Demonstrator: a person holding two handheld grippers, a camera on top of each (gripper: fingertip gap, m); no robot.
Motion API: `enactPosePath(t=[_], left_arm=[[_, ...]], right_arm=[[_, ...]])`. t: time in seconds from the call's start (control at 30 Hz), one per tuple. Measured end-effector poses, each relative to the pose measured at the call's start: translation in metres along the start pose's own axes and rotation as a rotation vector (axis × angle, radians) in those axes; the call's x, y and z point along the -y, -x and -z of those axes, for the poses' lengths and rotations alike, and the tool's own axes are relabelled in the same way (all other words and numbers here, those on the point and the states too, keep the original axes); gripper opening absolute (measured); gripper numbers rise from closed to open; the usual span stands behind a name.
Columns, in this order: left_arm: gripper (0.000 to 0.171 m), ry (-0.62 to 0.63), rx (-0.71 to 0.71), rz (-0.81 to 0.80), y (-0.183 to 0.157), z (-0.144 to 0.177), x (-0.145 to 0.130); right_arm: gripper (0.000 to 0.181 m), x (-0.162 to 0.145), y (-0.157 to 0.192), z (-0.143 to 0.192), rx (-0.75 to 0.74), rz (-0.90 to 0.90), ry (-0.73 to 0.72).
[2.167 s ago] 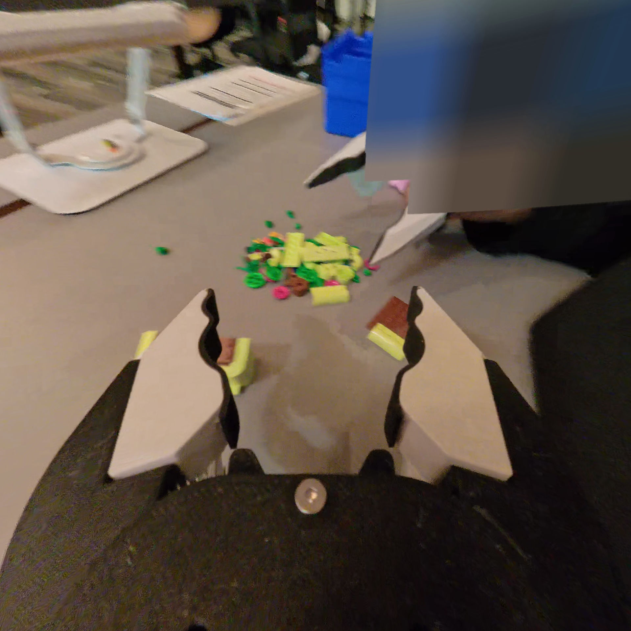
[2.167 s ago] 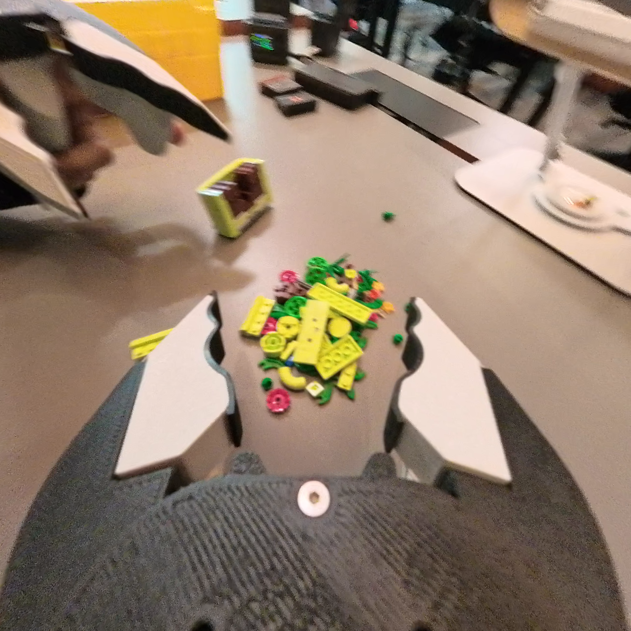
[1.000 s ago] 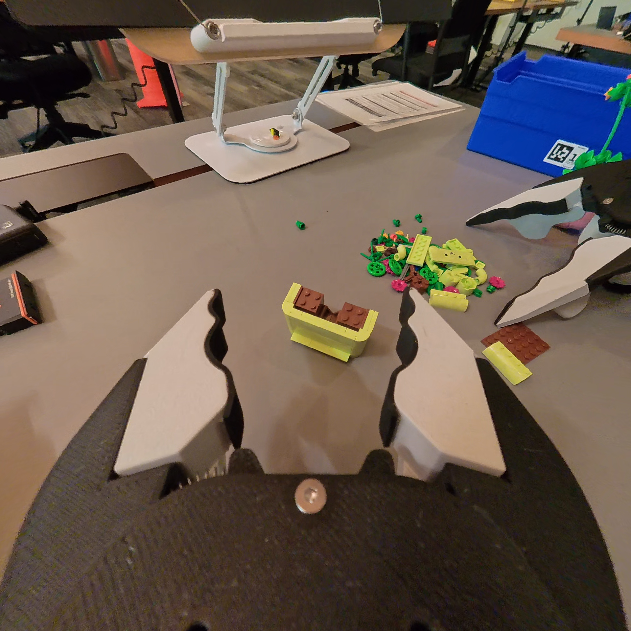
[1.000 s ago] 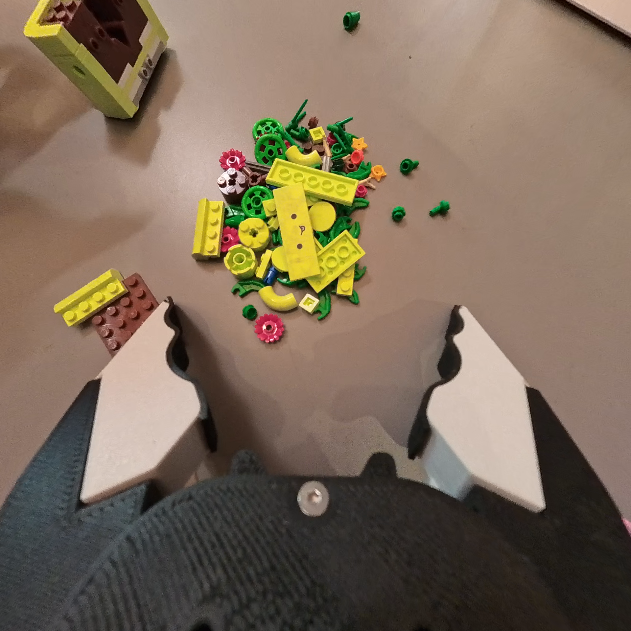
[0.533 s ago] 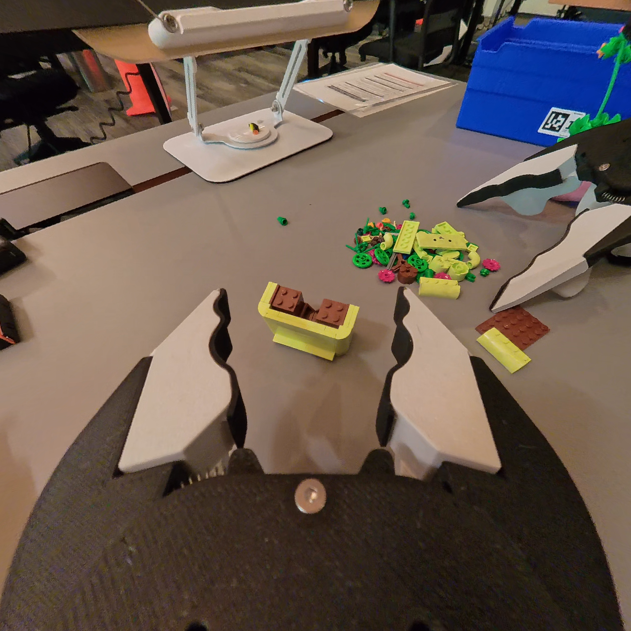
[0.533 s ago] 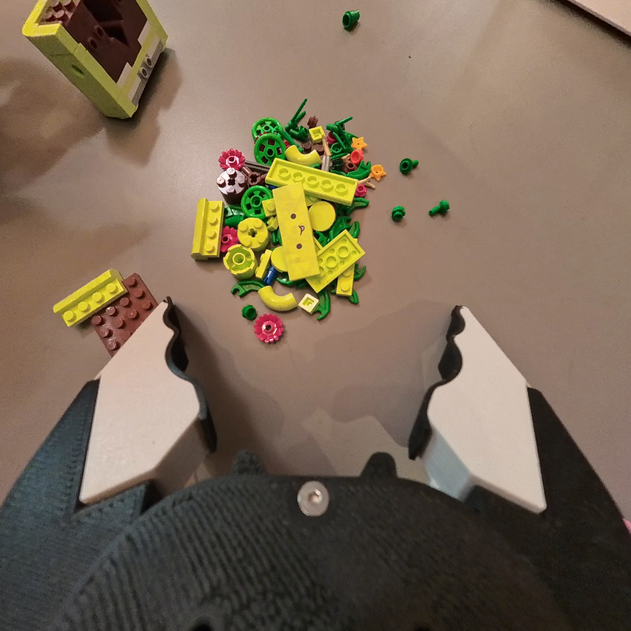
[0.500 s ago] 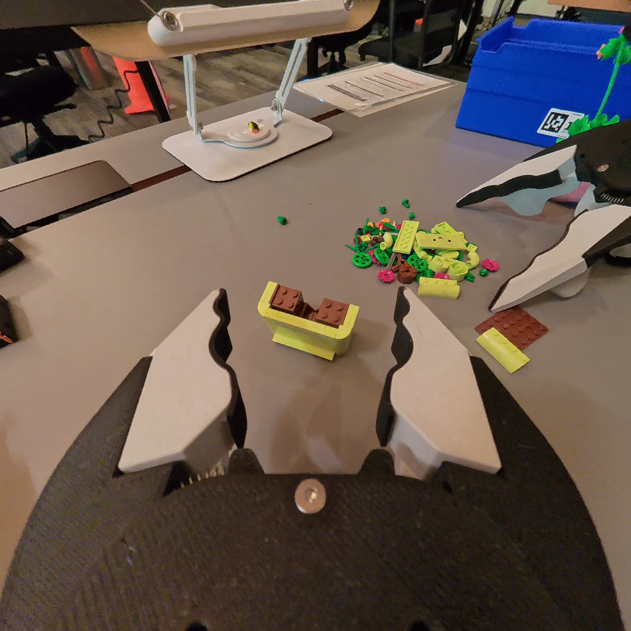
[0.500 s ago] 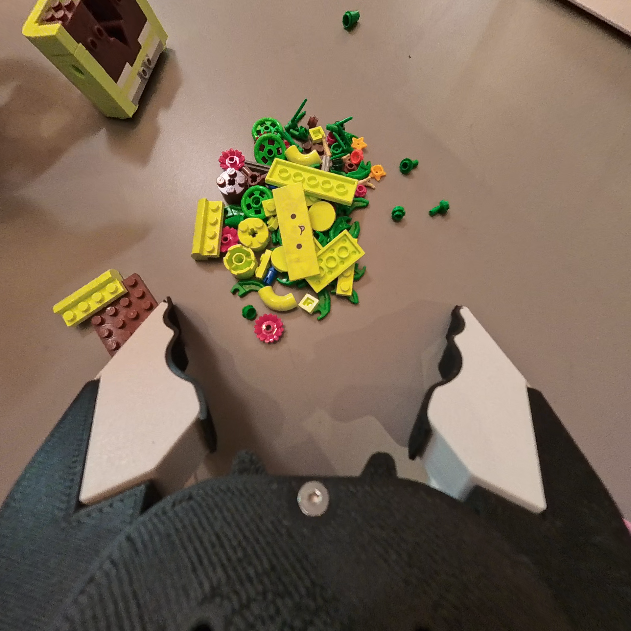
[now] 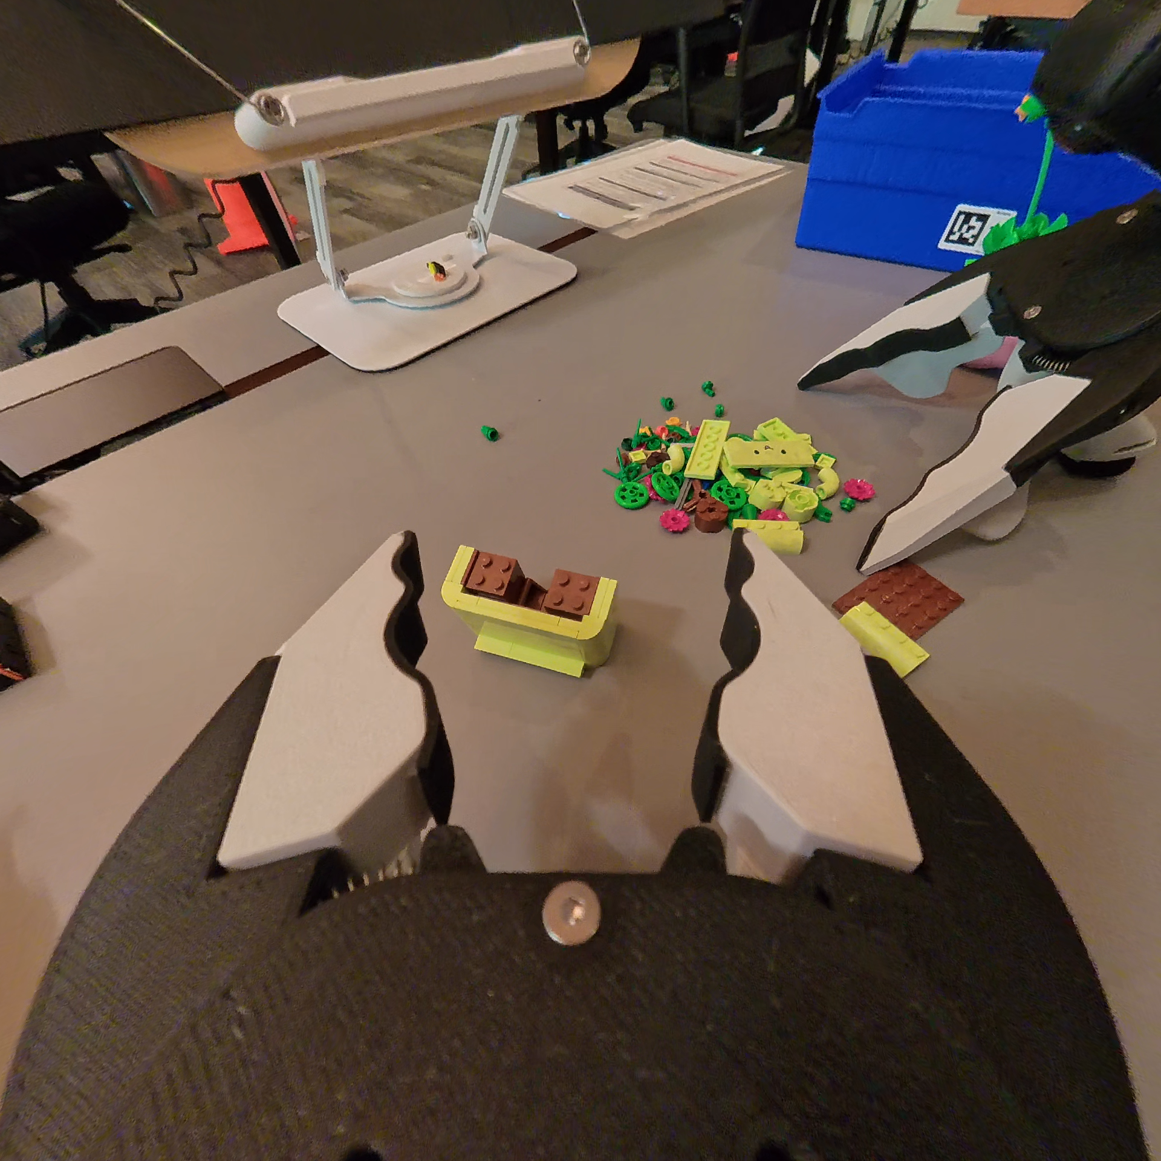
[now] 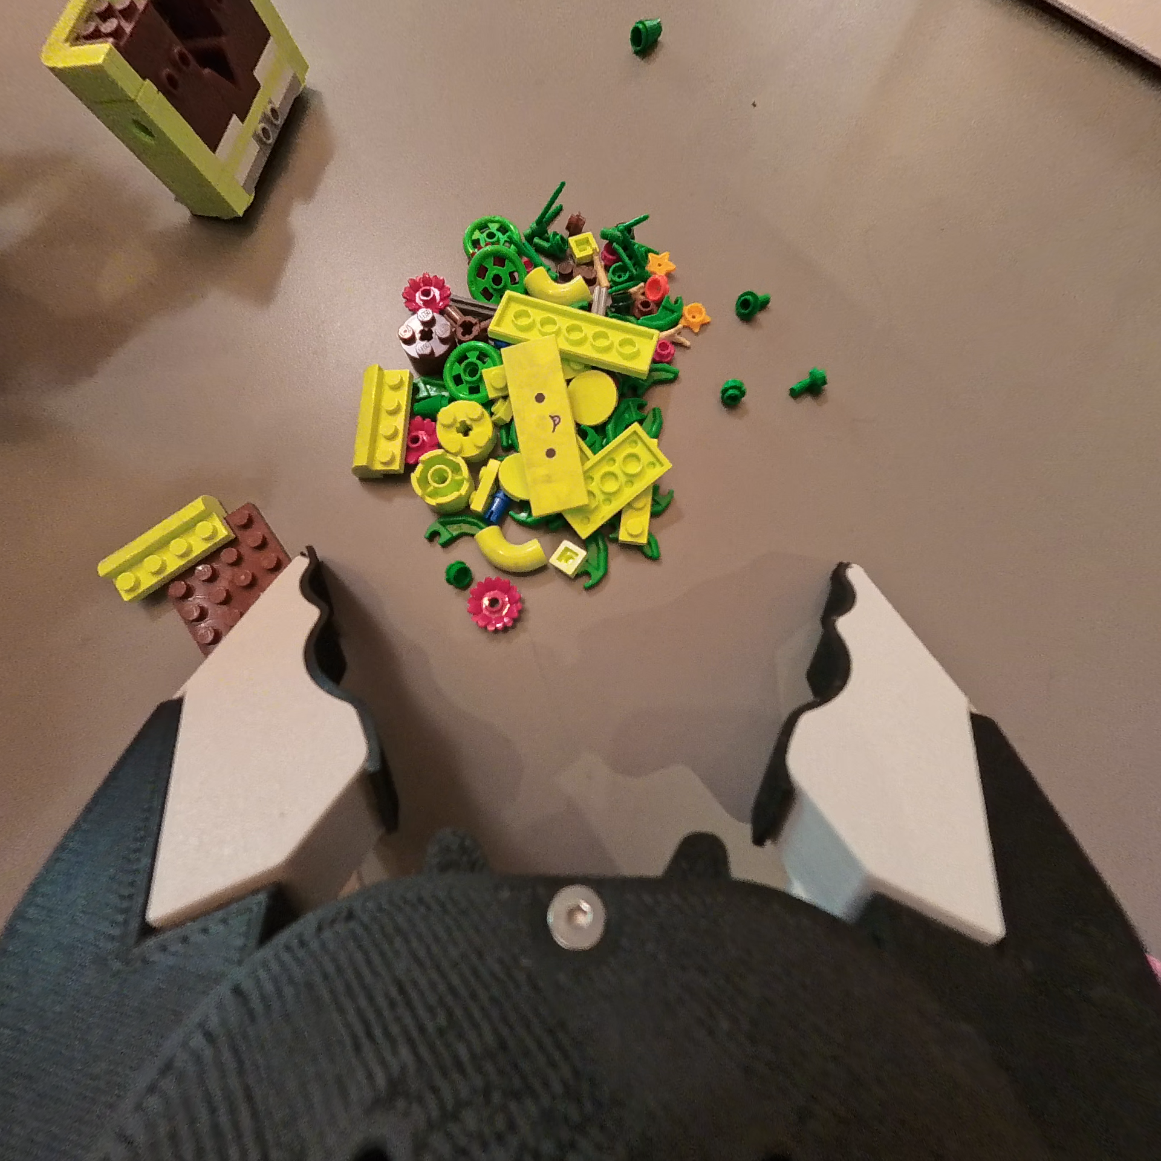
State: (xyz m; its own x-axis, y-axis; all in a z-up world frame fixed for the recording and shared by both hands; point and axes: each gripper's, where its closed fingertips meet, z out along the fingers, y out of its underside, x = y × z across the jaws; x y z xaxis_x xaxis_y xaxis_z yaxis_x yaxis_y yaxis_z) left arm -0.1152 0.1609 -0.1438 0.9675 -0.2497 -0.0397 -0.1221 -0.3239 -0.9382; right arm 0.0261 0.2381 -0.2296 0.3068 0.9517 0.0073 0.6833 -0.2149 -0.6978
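- The left gripper (image 9: 572, 553) hangs above the grey table (image 9: 251, 502) with its 2 fingers spread wide and nothing between them.
- Just ahead of its fingertips, in line with the gap, stands a small brick box (image 9: 529, 608): lime-yellow walls with dark brown studded bricks inside. It rests on the table, clear of both fingers.
- The right gripper (image 10: 572, 568) points almost straight down at the table, its jaws also well apart and empty.
- Just beyond its fingertips lies a heap of loose bricks (image 10: 540, 402): lime plates, green wheels and leaves, pink flowers, a brown round piece and small orange bits. A long smooth lime tile (image 10: 543, 427) lies on top of the heap.
- A pink flower piece (image 10: 494, 604) lies at the near edge of the heap, the piece closest to the right gripper's gap.
- A brown studded plate (image 10: 220, 581) sits partly under the tip of the right gripper's left finger in that view; whether they touch cannot be told. A lime plate (image 10: 164, 556) lies on its far edge.
- 4 small green studs lie scattered apart from the heap, 1 of them (image 10: 645, 30) well beyond it.
- In the left wrist view a white desk lamp (image 9: 427, 289) stands on its flat base at the table's far edge, a sheet of paper (image 9: 647, 179) lies beside it, and a blue bin (image 9: 911, 157) sits at the far right.
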Motion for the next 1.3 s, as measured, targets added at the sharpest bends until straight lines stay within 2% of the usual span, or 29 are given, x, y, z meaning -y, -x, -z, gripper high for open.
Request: enactPosePath(t=[0.4,0.5,0.57,0.63,0.73,0.97,1.13,1.17,1.2,1.3], left_arm=[[0.095,-0.074,-0.041,-0.027,-0.014,0.007,0.016],[0.094,-0.090,-0.140,-0.059,-0.034,0.007,0.018],[0.083,-0.086,-0.300,-0.114,-0.066,0.010,0.014],[0.078,-0.050,-0.436,-0.174,-0.097,0.011,0.001],[0.080,0.072,-0.547,-0.229,-0.129,0.006,-0.026],[0.078,0.283,-0.542,-0.342,-0.145,-0.007,-0.058],[0.077,0.280,-0.537,-0.345,-0.144,-0.007,-0.058],[0.077,0.273,-0.536,-0.333,-0.143,-0.007,-0.056],[0.077,0.266,-0.536,-0.323,-0.142,-0.007,-0.055],[0.075,0.263,-0.536,-0.294,-0.140,-0.008,-0.053]], right_arm=[[0.151,0.000,0.000,0.000,0.000,0.000,0.000],[0.153,0.000,0.001,0.000,0.009,0.005,0.001],[0.159,-0.002,0.002,0.000,0.036,0.037,0.012],[0.159,-0.002,0.001,-0.001,0.029,0.031,0.012],[0.159,-0.002,0.001,-0.001,0.029,0.031,0.012],[0.159,-0.002,0.001,-0.001,0.029,0.031,0.012],[0.159,0.002,0.000,-0.005,0.042,0.044,0.016],[0.154,0.004,0.000,-0.006,0.054,0.058,0.018],[0.137,0.007,0.001,-0.004,0.066,0.074,0.006],[0.106,0.043,0.007,0.018,0.099,0.145,-0.204]])
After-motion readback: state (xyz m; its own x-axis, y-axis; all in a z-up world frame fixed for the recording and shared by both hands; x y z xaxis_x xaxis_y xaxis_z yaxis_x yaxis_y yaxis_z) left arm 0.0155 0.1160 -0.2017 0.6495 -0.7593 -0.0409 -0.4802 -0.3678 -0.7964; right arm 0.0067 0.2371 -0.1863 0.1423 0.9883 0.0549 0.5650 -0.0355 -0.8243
